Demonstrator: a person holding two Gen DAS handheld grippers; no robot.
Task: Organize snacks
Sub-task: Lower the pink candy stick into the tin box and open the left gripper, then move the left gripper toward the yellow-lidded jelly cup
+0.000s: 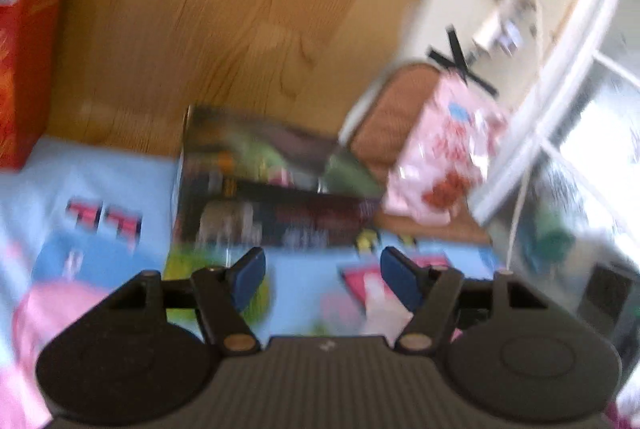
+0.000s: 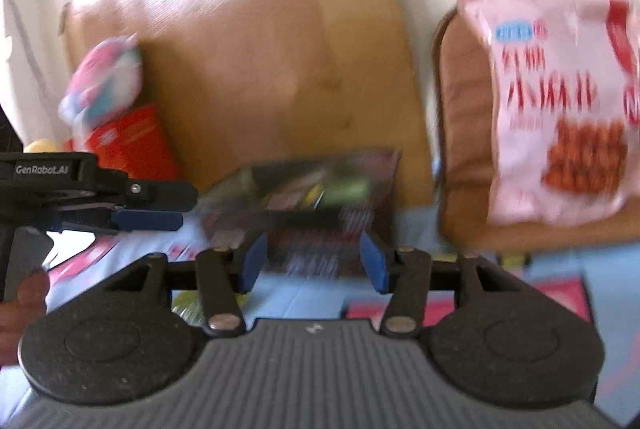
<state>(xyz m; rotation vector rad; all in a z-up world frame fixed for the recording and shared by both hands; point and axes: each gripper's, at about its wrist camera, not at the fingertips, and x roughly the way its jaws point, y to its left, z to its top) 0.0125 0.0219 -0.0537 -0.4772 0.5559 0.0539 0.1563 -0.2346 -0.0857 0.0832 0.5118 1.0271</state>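
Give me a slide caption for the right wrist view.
Open right gripper faces a dark snack box; pink snack bag sits right, left gripper alongside.

A: What colours does the left wrist view give?

B: At twelve o'clock a honey-brown wood-grain floor (image 1: 224, 9). At nine o'clock a red box (image 1: 24, 61) with orange markings. At centre a dark snack box (image 1: 264, 189), black with green and maroon print. At three o'clock a pale pink snack bag (image 1: 444, 157) with red print, on a tan chair cushion (image 1: 384, 121).

A: And the cloth?

B: A light blue tablecloth (image 1: 100, 181) with pink cartoon figures. Blue pads (image 2: 253, 261) on black grippers.
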